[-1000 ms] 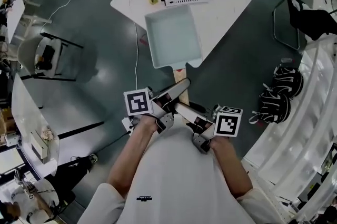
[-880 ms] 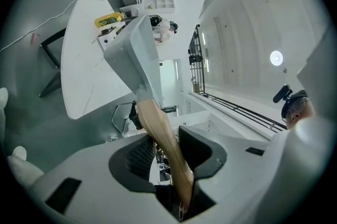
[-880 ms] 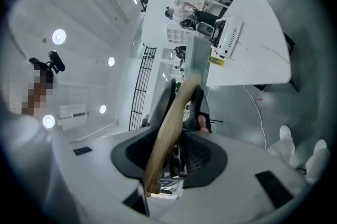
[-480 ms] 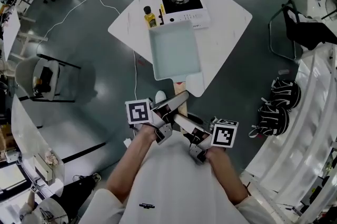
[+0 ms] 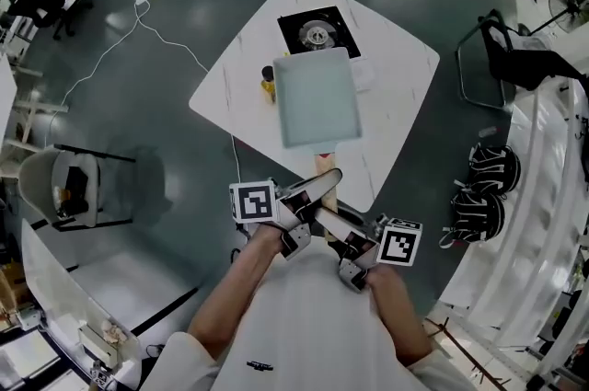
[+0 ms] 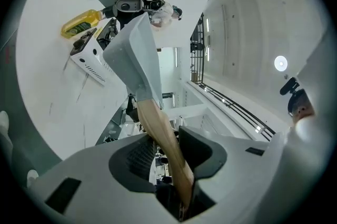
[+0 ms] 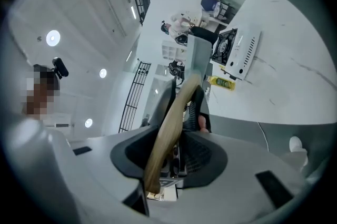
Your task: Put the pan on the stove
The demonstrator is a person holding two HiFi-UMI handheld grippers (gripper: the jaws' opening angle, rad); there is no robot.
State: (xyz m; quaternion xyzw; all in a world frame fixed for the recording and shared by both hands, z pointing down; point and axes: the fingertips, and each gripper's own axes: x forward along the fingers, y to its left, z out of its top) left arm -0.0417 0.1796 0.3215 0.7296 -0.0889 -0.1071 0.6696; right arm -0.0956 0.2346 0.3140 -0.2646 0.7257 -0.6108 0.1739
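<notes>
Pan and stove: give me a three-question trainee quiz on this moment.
1. True or false: the left gripper and right gripper are both shut on the pan's wooden handle.
2. What stands on the table beside the stove? A) yellow bottle B) mug C) kettle
3. In the head view, does the pan cover the burner?
Key: 1 true; 2 A; 3 no, it shows beyond the pan.

Yellow bottle [image 6: 81, 23] on white table [image 5: 398, 76]; floor cable [image 5: 170, 38].
</notes>
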